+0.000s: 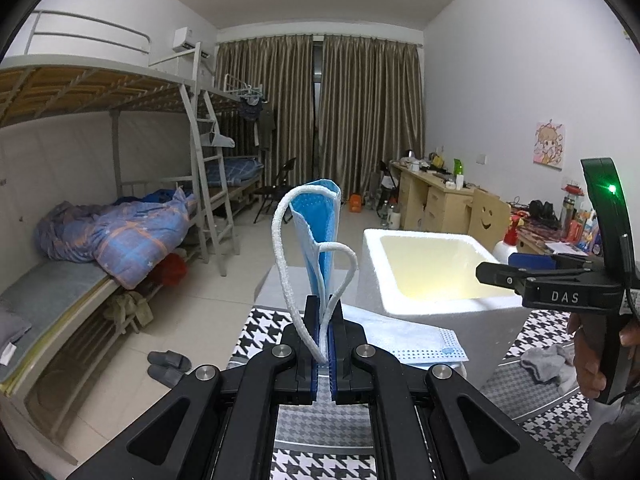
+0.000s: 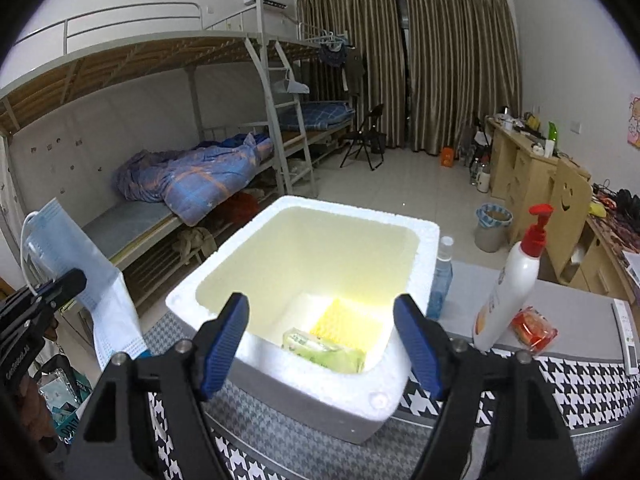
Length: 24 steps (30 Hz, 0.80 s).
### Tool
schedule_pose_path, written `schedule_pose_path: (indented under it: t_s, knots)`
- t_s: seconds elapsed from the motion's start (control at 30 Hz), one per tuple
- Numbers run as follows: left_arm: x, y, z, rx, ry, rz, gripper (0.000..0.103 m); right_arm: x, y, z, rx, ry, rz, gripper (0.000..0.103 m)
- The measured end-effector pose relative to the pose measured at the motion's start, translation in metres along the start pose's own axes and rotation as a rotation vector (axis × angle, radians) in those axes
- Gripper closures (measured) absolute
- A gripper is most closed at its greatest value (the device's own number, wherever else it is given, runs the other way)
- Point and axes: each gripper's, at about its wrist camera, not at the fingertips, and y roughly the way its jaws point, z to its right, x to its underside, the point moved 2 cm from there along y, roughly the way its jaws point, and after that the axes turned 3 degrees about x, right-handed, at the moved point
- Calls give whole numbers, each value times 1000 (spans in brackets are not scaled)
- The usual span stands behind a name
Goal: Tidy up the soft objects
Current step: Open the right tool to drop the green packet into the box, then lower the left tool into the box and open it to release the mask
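Mask (image 1: 316,236) light, limp, pinched at folded edge by closed left gripper (image 1: 323,320); right gripper (image 2: 320,344) open, empty, above foam box (image 2: 304,384).

The mask (image 1: 318,232) is thin blue cloth. The box (image 2: 416,248) is rough white foam. The bottle (image 2: 508,296) is shiny plastic.
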Motion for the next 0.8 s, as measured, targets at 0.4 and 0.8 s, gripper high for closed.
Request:
schedule_pose_path:
  t_s: [0.4,0.8]
  knots:
    - [-21,11,14,33,24,20,99,3,-19,14,8,27,28,16]
    - [-36,22,28,86,21,30,99,9,-43,31,53,48,65,13]
